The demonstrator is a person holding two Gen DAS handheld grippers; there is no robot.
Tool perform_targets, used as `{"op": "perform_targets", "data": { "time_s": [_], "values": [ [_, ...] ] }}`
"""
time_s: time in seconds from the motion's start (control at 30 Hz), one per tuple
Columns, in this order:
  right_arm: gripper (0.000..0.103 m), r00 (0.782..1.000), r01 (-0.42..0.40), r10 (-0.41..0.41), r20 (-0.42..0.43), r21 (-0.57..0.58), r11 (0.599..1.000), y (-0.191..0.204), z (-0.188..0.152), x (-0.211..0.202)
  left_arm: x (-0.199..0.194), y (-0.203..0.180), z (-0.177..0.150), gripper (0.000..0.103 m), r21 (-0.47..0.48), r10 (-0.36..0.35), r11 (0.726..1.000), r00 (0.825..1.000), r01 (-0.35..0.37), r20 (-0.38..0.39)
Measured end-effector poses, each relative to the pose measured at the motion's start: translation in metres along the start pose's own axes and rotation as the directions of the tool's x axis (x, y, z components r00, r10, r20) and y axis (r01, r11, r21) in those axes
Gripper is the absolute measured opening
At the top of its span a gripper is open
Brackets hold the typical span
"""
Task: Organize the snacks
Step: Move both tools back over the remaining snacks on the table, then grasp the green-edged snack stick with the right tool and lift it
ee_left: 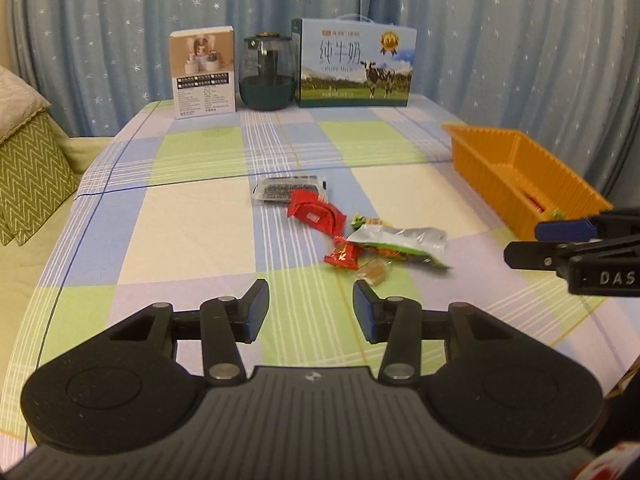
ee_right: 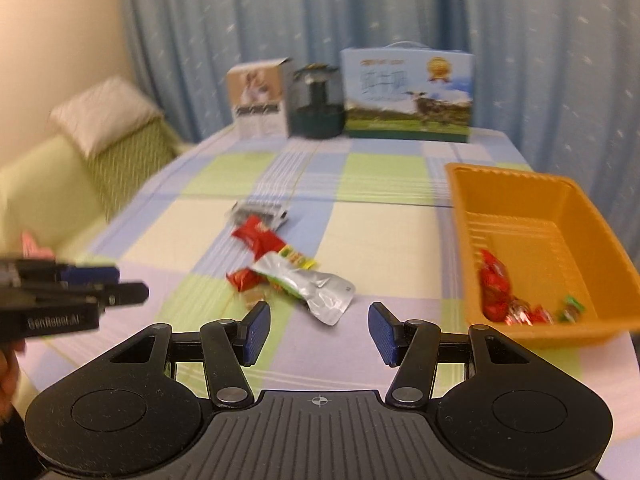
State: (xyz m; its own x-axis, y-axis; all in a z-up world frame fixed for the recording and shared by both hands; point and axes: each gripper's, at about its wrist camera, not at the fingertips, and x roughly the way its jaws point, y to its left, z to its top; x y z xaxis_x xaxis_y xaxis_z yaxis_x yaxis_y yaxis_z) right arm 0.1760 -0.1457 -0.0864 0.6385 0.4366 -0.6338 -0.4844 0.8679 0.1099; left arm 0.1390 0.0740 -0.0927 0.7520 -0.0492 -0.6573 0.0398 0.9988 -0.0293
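- On the checked tablecloth [ee_left: 200, 240] I see the loose snacks in one small heap near the middle: a dark packet [ee_left: 286, 189], a red packet [ee_left: 316, 213], a silver and green pouch [ee_left: 400, 242], a small red candy [ee_left: 342, 257] and a clear wrapped sweet [ee_left: 374, 271]
- My left gripper [ee_left: 311, 307] hovers just before the heap, its jaws apart, with nothing between them
- My right gripper [ee_right: 319, 330] is also wide open and holds nothing; the silver pouch [ee_right: 316, 292] lies just ahead of it
- To the right stands the orange tray [ee_right: 520, 196], with some red candies [ee_right: 496, 292] and a green one [ee_right: 570, 309] already inside
- At the far edge stand a milk carton [ee_left: 354, 62], a glass kettle [ee_left: 266, 72] and a small box [ee_left: 203, 72]
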Motion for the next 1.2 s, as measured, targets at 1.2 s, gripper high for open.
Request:
{"op": "perform_targets", "data": {
  "time_s": [1.2],
  "values": [
    [0.04, 0.978, -0.143, 0.127, -0.165, -0.093, 0.985, -0.004, 0.022, 0.126, 0.085, 0.017, 0.009, 0.046, -0.02, -0.081, 0.997, 0.993, 0.08, -0.083]
  ]
}}
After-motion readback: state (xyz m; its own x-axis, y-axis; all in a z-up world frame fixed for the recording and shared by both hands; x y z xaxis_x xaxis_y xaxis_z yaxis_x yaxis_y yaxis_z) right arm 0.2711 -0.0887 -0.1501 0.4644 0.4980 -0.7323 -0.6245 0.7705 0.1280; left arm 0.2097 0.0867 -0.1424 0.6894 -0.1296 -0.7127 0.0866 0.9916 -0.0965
